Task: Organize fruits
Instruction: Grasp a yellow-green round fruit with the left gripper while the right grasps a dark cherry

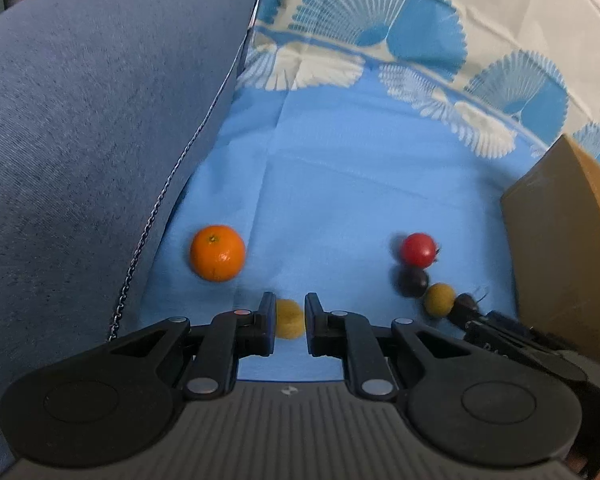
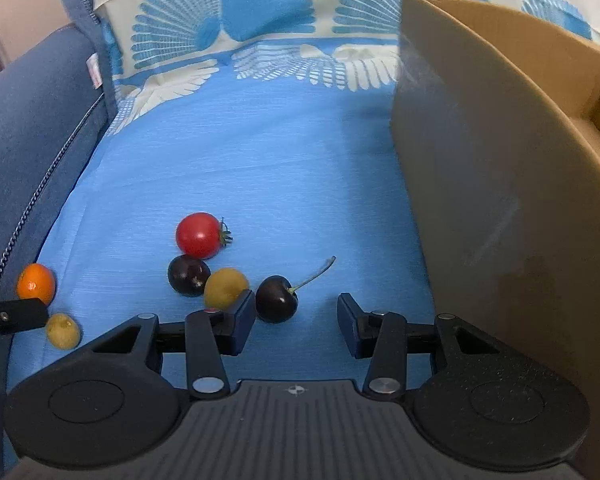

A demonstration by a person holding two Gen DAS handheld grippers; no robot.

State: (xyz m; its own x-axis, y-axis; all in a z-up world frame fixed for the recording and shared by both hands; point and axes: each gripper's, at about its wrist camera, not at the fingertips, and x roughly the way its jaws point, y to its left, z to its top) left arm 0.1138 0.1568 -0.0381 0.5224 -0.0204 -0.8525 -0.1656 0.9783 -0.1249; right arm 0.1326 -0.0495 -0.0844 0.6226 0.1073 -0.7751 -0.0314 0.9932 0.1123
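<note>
Fruits lie on a blue cloth (image 1: pixel 340 184). In the left wrist view my left gripper (image 1: pixel 290 318) has its fingers around a small yellow fruit (image 1: pixel 289 319), closed to its width. An orange (image 1: pixel 217 253) lies to its left. A red tomato (image 1: pixel 419 249), a dark fruit (image 1: pixel 412 281) and a second yellow fruit (image 1: pixel 440 299) lie to the right. In the right wrist view my right gripper (image 2: pixel 296 316) is open, with a dark cherry (image 2: pixel 277 298) just inside its left finger. The tomato (image 2: pixel 198 235), dark fruit (image 2: pixel 188 275), yellow fruit (image 2: pixel 225 287) and orange (image 2: pixel 36 283) show there too.
A cardboard box (image 2: pixel 500 168) stands open at the right, close to my right gripper; it also shows in the left wrist view (image 1: pixel 560 240). A blue sofa cushion (image 1: pixel 80 140) borders the cloth on the left. A patterned cloth (image 2: pixel 260 20) covers the back.
</note>
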